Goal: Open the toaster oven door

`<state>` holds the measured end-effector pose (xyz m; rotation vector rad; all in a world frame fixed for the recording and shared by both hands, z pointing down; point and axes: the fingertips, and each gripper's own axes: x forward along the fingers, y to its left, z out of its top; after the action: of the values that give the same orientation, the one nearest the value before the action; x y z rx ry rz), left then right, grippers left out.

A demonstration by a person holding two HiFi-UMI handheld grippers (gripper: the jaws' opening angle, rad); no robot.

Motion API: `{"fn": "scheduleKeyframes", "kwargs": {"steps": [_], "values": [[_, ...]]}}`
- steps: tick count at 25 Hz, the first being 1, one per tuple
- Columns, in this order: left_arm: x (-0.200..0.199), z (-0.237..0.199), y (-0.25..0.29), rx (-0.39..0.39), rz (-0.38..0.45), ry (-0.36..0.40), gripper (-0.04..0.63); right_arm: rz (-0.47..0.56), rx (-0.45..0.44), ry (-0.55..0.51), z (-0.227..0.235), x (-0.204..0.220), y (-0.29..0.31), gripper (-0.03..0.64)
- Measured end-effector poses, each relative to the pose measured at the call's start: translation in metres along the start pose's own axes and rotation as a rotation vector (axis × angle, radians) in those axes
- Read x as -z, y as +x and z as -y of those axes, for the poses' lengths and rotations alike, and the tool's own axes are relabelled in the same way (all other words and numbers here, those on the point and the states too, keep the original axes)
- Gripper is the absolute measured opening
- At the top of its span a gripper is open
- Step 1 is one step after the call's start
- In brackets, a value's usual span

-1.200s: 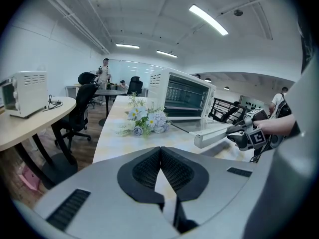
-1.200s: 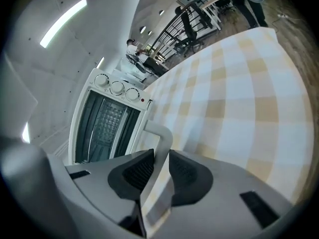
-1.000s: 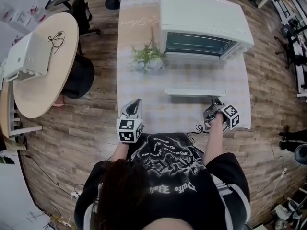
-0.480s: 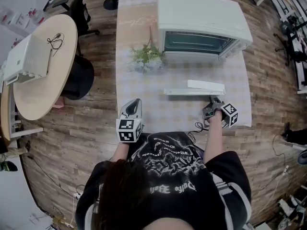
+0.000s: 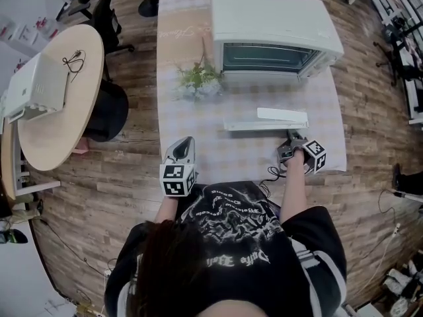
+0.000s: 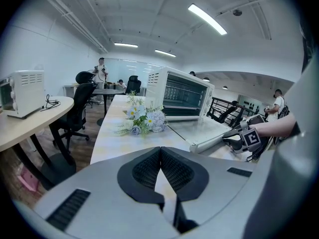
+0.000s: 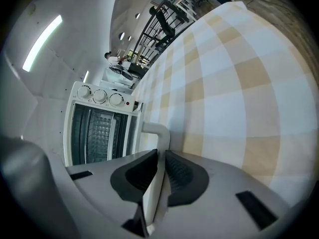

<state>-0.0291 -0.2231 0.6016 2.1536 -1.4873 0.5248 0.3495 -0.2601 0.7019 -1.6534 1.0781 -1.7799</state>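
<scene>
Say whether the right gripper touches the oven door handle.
Touching. The right gripper view shows the right gripper, jaws having just closed further, clamping the white door handle between its pads.

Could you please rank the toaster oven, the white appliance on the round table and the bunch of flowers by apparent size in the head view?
1. toaster oven, clearly the largest
2. white appliance on the round table
3. bunch of flowers, the smallest
</scene>
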Motion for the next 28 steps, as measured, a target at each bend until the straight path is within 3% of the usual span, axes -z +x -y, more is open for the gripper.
{"fn": "scheduleKeyframes", "kwargs": {"steps": [4, 9, 14, 28], "values": [[0.0, 0.001, -0.002, 0.006, 0.002, -0.005, 0.018, 0.035, 0.048, -0.075, 0.003, -0.002, -0.01, 0.055], [0.001, 0.004, -0.003, 0.027, 0.003, -0.001, 0.018, 0.058, 0.036, -0.144, -0.003, -0.003, -0.026, 0.058], [0.0, 0.008, -0.005, 0.05, 0.012, -0.002, 0.018, 0.094, 0.034, -0.292, -0.017, 0.001, -0.051, 0.049], [-0.024, 0.019, -0.032, 0.105, 0.093, 0.069, 0.018, 0.279, -0.037, -0.998, -0.083, 0.034, -0.122, 0.011]]}}
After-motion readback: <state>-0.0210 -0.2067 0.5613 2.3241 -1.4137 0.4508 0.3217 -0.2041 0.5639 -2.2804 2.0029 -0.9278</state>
